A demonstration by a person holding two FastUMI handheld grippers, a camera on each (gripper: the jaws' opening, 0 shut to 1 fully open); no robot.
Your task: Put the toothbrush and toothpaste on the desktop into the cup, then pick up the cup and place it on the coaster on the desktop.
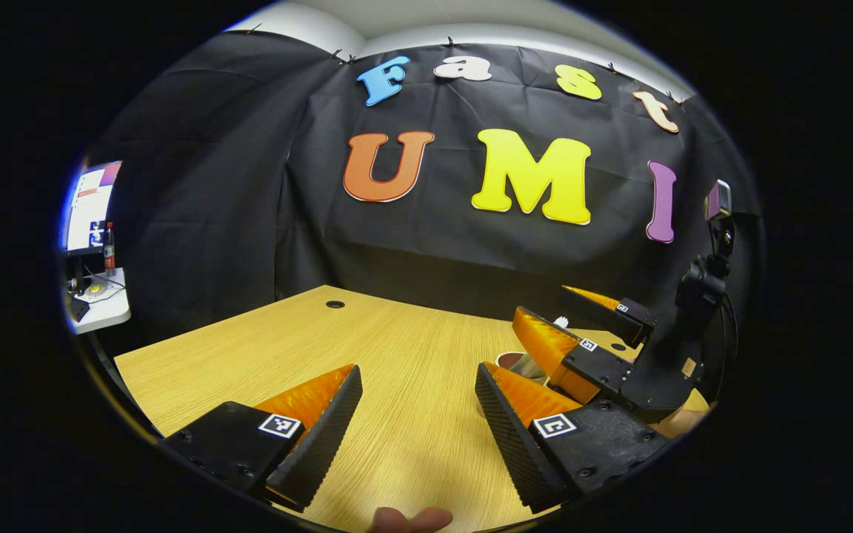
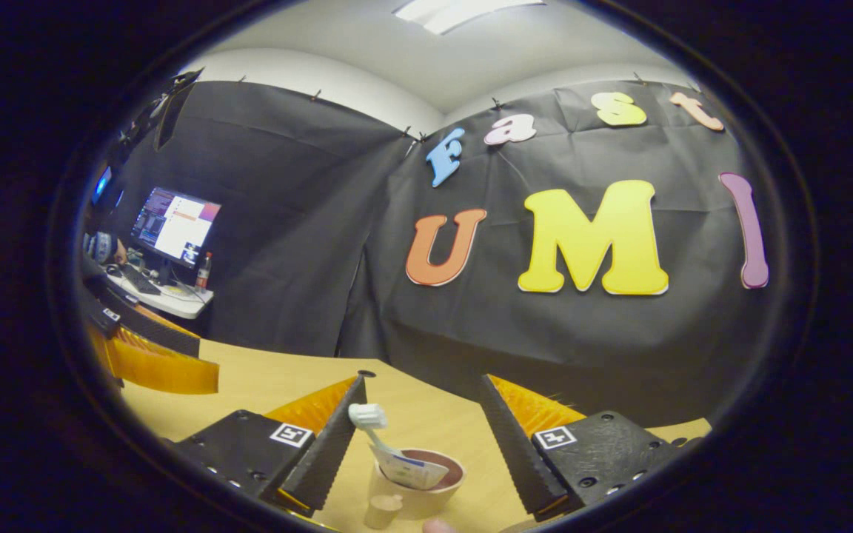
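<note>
Toothbrush [image 2: 367, 418] and toothpaste [image 2: 415, 469] are sitting in the cup [image 2: 415, 496], being straddled unclamped by the spread right gripper [image 2: 419, 437]; left gripper [image 1: 417, 414] likewise agape; closing on the cup is being called for if coaster placement remains.

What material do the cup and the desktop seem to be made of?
Cup: probably plastic or ceramic, with a beige outside, a brown inside and a matte, smooth look; the picture cannot settle which. Desktop: light wood or wood-look laminate, with visible straight grain lines and a slight sheen.
</note>
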